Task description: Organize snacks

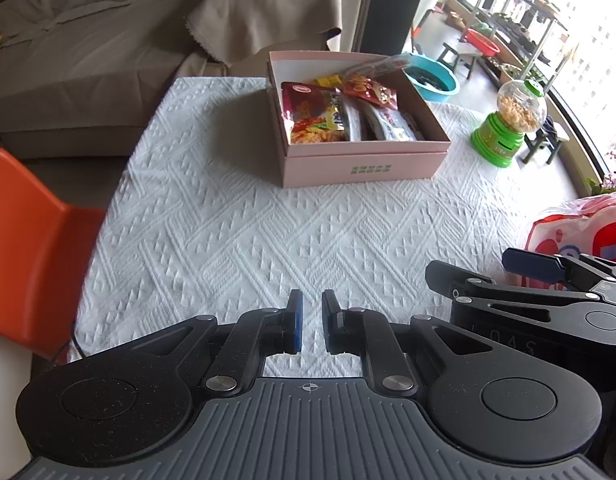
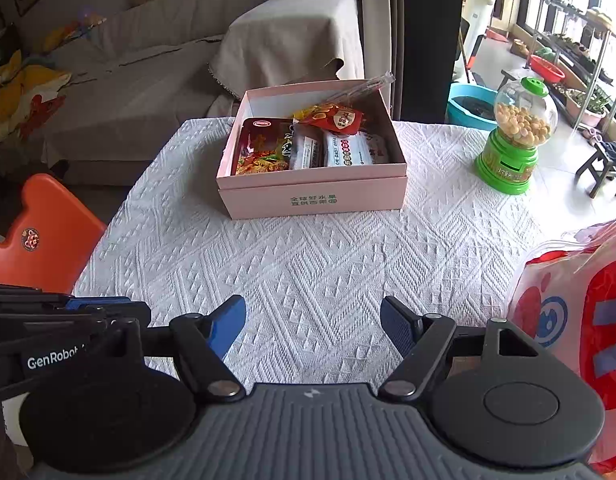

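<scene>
A pink box (image 1: pixel 360 166) stands on the white tablecloth at the far side; it also shows in the right wrist view (image 2: pixel 312 196). Several snack packets lie inside it, among them a red noodle packet (image 1: pixel 312 114) (image 2: pixel 264 148) and white bars (image 2: pixel 348 148). My left gripper (image 1: pixel 311 320) is near the table's front edge, its pads a narrow gap apart, holding nothing. My right gripper (image 2: pixel 313 326) is open and empty, beside the left one; it also shows in the left wrist view (image 1: pixel 532 276). Both are well short of the box.
A green candy dispenser (image 1: pixel 508 124) (image 2: pixel 512 140) stands right of the box. A red-and-white plastic bag (image 2: pixel 580 312) (image 1: pixel 580 232) lies at the table's right front. An orange chair (image 1: pixel 24 248) (image 2: pixel 40 236) is at the left. A sofa is behind the table.
</scene>
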`<state>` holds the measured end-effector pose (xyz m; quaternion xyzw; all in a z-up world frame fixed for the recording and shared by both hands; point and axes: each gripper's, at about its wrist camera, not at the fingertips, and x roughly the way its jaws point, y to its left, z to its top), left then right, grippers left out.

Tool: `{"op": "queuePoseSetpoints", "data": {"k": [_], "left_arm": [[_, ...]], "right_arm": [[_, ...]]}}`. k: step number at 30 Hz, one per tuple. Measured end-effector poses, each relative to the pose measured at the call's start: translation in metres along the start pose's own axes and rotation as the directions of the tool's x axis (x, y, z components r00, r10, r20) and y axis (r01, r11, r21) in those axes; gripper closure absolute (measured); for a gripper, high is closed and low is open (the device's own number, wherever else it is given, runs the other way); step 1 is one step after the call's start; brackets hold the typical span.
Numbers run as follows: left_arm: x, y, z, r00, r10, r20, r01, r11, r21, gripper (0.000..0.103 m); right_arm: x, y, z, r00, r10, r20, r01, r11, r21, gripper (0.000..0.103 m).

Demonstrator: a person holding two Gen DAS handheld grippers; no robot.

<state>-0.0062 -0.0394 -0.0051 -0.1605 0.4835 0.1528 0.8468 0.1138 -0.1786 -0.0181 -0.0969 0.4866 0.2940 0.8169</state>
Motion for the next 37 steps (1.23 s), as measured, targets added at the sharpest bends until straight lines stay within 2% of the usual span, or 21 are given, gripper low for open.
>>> {"op": "queuePoseSetpoints", "data": {"k": [11,34,37], "left_arm": [[-0.012,-0.002,0.004,1.0,-0.002,0.031,0.002,1.0,0.008,0.089],[-0.002,-0.01,0.008,1.0,-0.008,0.024,0.008,1.0,0.016,0.089],[-0.003,-0.012,0.006,0.999,-0.007,0.047,0.005,1.0,0.025,0.089]], "right_arm": [[-0.009,0.005,0.006,1.0,0.016,0.025,-0.016,1.0,-0.003,0.028],[-0.005,-0.002,0.009,1.0,0.021,0.008,-0.021,1.0,0.019,0.028],[-0.005,-0.004,0.008,1.0,0.019,0.008,-0.019,1.0,0.024,0.028]]}}
